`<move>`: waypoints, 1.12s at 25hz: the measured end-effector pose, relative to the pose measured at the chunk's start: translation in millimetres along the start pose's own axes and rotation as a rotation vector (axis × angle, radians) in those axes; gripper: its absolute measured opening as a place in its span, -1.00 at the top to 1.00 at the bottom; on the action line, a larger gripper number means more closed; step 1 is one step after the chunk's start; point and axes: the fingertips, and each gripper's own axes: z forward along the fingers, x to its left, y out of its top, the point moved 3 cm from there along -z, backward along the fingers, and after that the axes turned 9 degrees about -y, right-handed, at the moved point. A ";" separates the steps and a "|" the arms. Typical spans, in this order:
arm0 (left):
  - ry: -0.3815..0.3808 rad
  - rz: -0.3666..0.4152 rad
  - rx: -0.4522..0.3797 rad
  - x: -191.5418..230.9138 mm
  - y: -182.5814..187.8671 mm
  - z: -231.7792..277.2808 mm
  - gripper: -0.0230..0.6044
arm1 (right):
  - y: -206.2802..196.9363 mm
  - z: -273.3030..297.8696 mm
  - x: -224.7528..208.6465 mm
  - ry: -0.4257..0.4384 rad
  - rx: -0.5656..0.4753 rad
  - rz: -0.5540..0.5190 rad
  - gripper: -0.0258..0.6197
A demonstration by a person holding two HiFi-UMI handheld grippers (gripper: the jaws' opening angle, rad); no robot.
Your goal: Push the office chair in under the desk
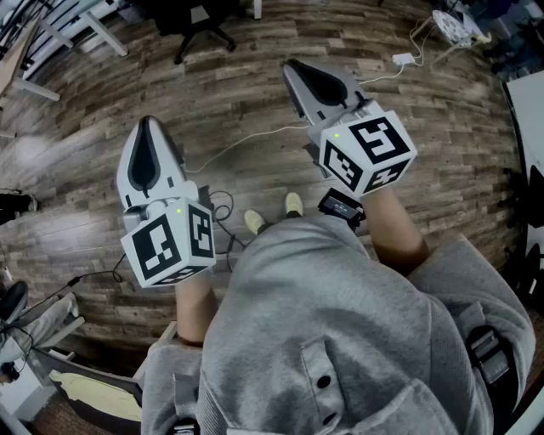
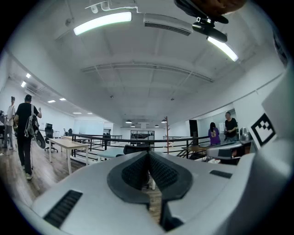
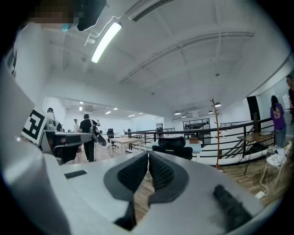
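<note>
Two grippers fill the head view, and both hide their pads from above. I see only the grey shells of the left gripper (image 1: 150,127) and the right gripper (image 1: 293,66), each ending in a cube with square markers. Their own cameras settle it. In the left gripper view the left gripper (image 2: 148,156) has its ribbed black pads pressed together with nothing between them. In the right gripper view the right gripper (image 3: 148,156) shows the same empty, closed pinch.

The office chair (image 1: 191,25) is cut off by the top edge of the head view, left of centre. Only its dark star base and part of the seat show there. The right gripper view gives more: the black chair (image 3: 173,146) stands just above the jaw tips at mid-frame, with a pale desk (image 3: 197,147) right behind it. I cannot tell whether the two touch. The left gripper view shows only a sliver of the chair back (image 2: 136,148) over the pads.

The plank floor (image 1: 255,102) is streaked brown wood, crossed by a thin white cable (image 1: 255,136). A grey sweatshirt (image 1: 340,323) blocks the lower frame, and two pale shoes (image 1: 293,204) peek out above it. A black railing (image 3: 229,128) and distant people (image 3: 86,137) appear only in the gripper views.
</note>
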 end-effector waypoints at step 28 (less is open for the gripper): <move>-0.061 -0.054 0.049 101.9 -28.6 -3.6 0.88 | 5.8 56.5 114.6 -0.014 -0.028 -0.037 0.84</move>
